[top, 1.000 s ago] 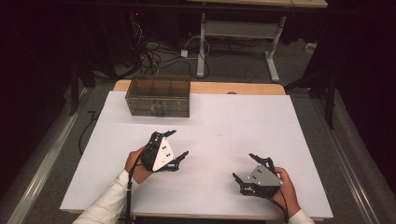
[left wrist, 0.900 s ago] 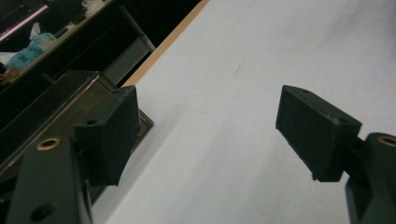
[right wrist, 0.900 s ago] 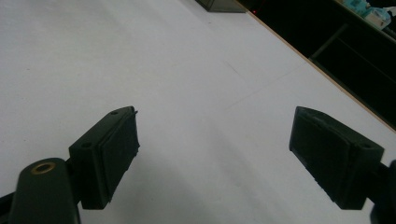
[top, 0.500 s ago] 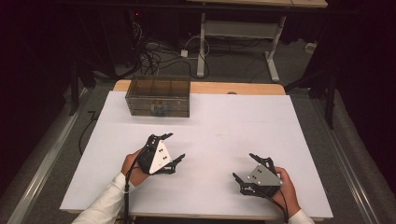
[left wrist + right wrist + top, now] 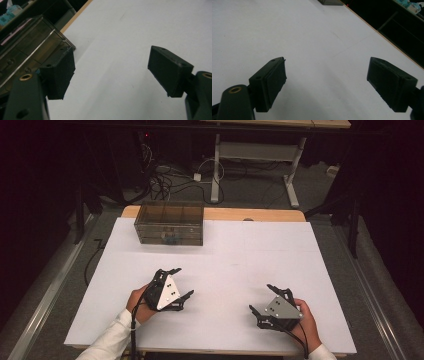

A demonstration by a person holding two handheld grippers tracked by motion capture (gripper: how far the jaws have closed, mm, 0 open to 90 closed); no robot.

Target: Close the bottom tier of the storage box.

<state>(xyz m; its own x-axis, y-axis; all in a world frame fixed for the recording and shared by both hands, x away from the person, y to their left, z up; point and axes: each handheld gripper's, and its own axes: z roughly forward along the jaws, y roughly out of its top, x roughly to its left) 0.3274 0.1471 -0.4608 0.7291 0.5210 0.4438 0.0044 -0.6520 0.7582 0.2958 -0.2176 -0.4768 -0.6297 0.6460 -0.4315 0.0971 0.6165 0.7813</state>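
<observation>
My left gripper rests low over the white table top at the near left, held by a hand, jaws wide open and empty. In the left gripper view its gripper points toward the right end of a smoky transparent box. That box stands at the table's far left, with a small bluish item inside. My right gripper sits at the near right, also open with nothing between its pads. The right gripper view has its gripper over bare white surface.
A wooden strip edges the table's far side. Beyond it lie floor cables and a metal desk frame. The box's corner sits at the top of the right gripper view.
My left gripper has drifted slightly toward the near edge of the table. The right gripper has stayed put.
</observation>
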